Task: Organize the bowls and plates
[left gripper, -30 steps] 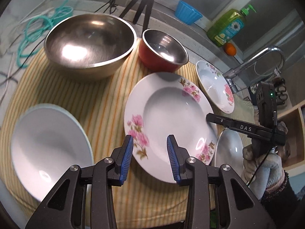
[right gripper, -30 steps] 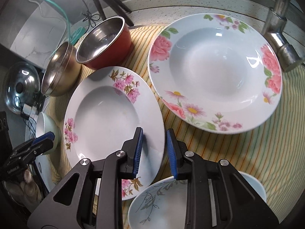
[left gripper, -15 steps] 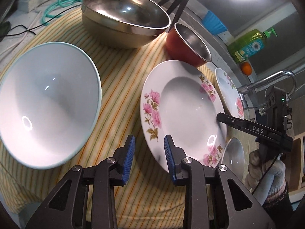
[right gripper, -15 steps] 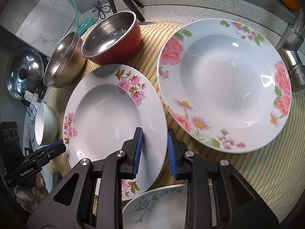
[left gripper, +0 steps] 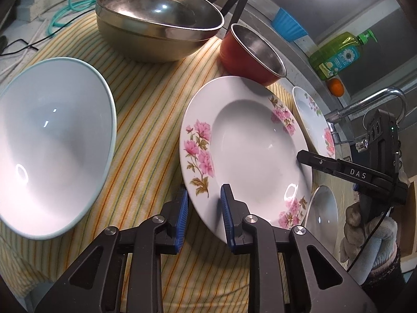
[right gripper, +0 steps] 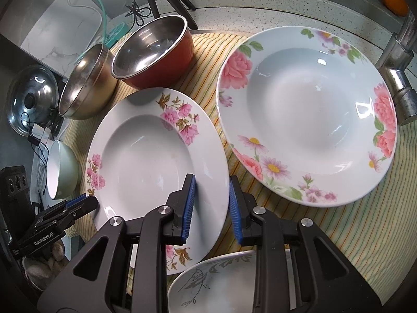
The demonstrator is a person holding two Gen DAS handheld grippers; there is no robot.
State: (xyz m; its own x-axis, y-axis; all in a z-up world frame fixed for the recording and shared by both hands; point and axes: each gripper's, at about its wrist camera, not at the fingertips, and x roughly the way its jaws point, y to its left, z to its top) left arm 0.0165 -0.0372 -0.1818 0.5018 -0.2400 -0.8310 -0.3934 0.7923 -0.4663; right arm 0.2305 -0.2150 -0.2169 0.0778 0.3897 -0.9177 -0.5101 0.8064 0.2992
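Evidently the step in hand is picking up the pink-flowered plate (left gripper: 245, 151), which lies in the middle of the striped cloth (left gripper: 146, 120) on the tabletop (right gripper: 260, 7). Both tools are on it at once.

The left gripper (left gripper: 204, 216) has just been closing. Its fingers (left gripper: 226, 216) now straddle the near rim at the bottom of the left view and look to be nipping it. The right gripper (right gripper: 212, 206) straddles the opposite rim, one blue pad on the plate's face and the other just outside its edge, pinching it.

I judge the lift itself is not yet begun. The next move calls for both hands to rise together and keep the plate level. It probably goes onto the large rose plate (right gripper: 307, 114) at the right, and it must clear the red bowl (left gripper: 250, 54) just beyond it.

The left view alone shows the white bowl (left gripper: 52, 143) filling the left of the frame and the inside of the big steel bowl (left gripper: 156, 18) at the top. It also shows the gloved hand (left gripper: 372, 234) carrying the right tool at the lower right.

The right view alone shows the rose plate whole. It also shows a small vine-patterned plate (right gripper: 213, 287) at the bottom, its far edge tucked under the pink-flowered plate's rim, and a pot lid (right gripper: 31, 99) off the cloth at the left.
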